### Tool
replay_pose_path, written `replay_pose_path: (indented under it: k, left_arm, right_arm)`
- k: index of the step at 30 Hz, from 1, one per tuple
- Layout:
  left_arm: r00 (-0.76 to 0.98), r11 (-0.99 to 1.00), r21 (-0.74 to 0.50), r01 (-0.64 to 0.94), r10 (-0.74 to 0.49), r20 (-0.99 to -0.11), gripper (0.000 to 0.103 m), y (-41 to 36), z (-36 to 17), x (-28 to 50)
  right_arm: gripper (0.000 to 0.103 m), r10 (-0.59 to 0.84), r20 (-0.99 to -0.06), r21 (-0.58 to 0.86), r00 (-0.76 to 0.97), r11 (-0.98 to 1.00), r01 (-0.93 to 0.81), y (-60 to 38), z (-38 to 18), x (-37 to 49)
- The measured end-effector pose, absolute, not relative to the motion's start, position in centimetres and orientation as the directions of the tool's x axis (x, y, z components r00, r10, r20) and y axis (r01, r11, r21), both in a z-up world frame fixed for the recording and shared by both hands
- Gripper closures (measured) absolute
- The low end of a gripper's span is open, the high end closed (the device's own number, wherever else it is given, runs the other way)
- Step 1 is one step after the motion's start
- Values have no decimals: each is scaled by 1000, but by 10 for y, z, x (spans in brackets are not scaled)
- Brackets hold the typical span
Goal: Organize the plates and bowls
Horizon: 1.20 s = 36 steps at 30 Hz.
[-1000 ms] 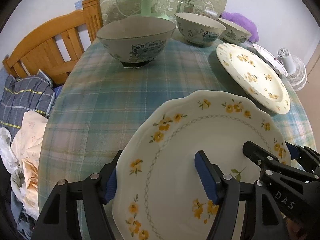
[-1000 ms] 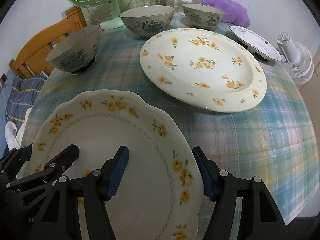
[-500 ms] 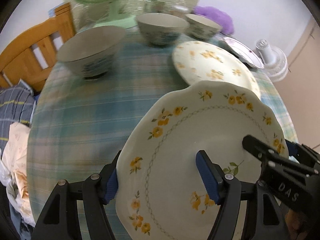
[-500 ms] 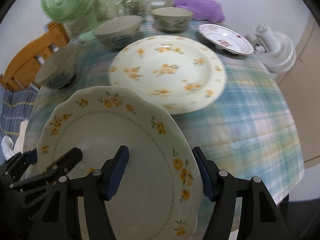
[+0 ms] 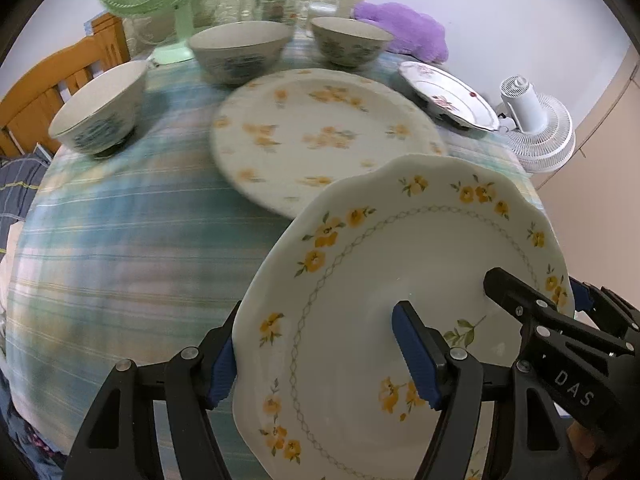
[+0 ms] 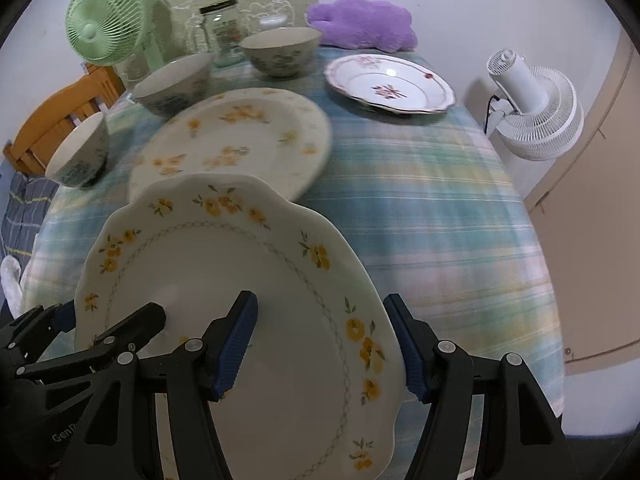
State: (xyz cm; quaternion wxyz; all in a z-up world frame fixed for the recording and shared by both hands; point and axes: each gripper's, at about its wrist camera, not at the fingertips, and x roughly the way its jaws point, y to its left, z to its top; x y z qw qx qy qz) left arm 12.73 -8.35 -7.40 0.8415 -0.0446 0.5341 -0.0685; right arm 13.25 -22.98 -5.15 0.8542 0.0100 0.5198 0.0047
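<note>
Both grippers hold one scalloped plate with yellow flowers [image 5: 420, 300], also in the right wrist view [image 6: 240, 300], lifted above the table's near edge. My left gripper [image 5: 320, 354] is shut on its left rim; my right gripper [image 6: 320, 350] is shut on its right rim. Beyond it a large flat yellow-flowered plate [image 5: 324, 136] lies on the plaid tablecloth [image 6: 420, 200]. Three patterned bowls [image 5: 100, 116] [image 5: 240, 56] [image 5: 350, 42] stand behind it. A plate with red flowers [image 6: 390, 86] sits at the back right.
A green fan [image 6: 106, 32], a glass jar [image 6: 224, 28] and a purple cushion [image 6: 362, 24] stand at the table's far edge. A wooden chair [image 5: 52, 88] is at the left, a white fan [image 6: 536, 108] off the right side.
The held plate has been lifted off the table and carried right and forward, toward the large flat plate. Both grippers kept their hold.
</note>
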Motion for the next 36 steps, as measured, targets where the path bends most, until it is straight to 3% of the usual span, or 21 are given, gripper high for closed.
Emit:
replay_pose_path:
  k: [22, 36]
  left_arm:
    - [403, 985, -117, 125, -158, -901, 32, -208, -98, 158]
    - [409, 990, -63, 123, -108, -906, 32, -224, -103, 162]
  right_arm:
    - [34, -6, -903, 18, 430, 998, 53, -360, -72, 155]
    - [34, 9, -915, 35, 403, 998, 56, -376, -87, 164]
